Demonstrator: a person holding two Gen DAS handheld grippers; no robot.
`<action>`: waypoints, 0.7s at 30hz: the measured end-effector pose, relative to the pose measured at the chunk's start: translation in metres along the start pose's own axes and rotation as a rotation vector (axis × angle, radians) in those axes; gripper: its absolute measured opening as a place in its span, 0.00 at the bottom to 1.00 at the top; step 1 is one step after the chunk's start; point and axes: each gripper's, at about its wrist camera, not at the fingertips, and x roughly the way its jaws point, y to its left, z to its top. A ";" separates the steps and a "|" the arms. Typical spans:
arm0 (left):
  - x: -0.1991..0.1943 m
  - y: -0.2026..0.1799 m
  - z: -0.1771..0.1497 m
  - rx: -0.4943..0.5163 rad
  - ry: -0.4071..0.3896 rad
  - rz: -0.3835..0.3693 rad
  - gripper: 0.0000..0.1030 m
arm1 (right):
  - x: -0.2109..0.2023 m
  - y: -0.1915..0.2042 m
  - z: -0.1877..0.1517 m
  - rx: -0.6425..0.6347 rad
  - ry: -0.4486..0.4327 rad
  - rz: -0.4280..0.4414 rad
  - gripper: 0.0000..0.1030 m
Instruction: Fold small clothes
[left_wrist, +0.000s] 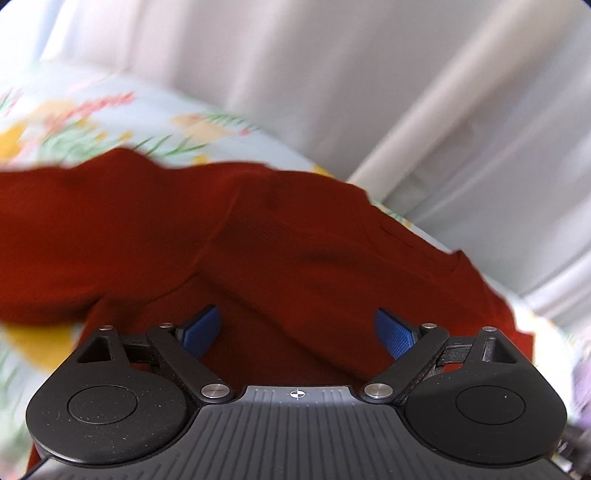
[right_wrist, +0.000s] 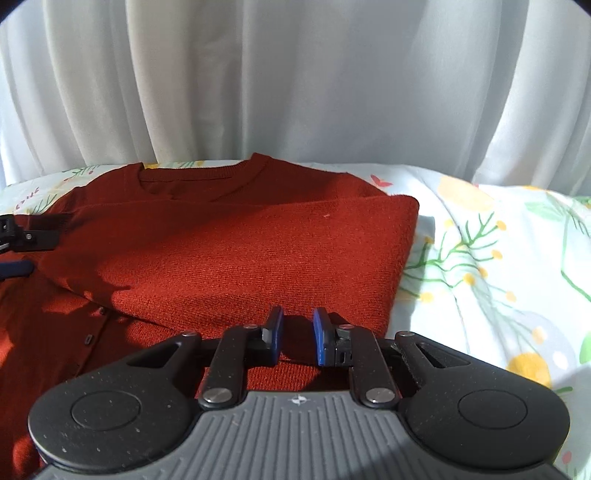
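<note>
The cardigan (right_wrist: 229, 251) is a plain rust red knit with small dark buttons (right_wrist: 88, 338) down its front. Under it, the bedsheet (right_wrist: 480, 258) is pale blue-white, printed with yellow blossoms, green sprigs and a few pink-red flowers. The curtain (right_wrist: 295, 92) behind is plain white. Each gripper is black and grey with 2 blue pads (left_wrist: 397, 332).
</note>
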 end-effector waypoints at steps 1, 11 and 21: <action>-0.011 0.011 0.002 -0.066 -0.008 -0.026 0.91 | -0.003 0.000 0.001 0.011 0.013 0.002 0.17; -0.146 0.207 -0.008 -0.849 -0.364 0.178 0.88 | -0.068 0.003 -0.034 0.127 -0.040 0.168 0.30; -0.170 0.288 -0.023 -1.120 -0.466 0.230 0.56 | -0.068 0.028 -0.036 0.134 -0.022 0.259 0.30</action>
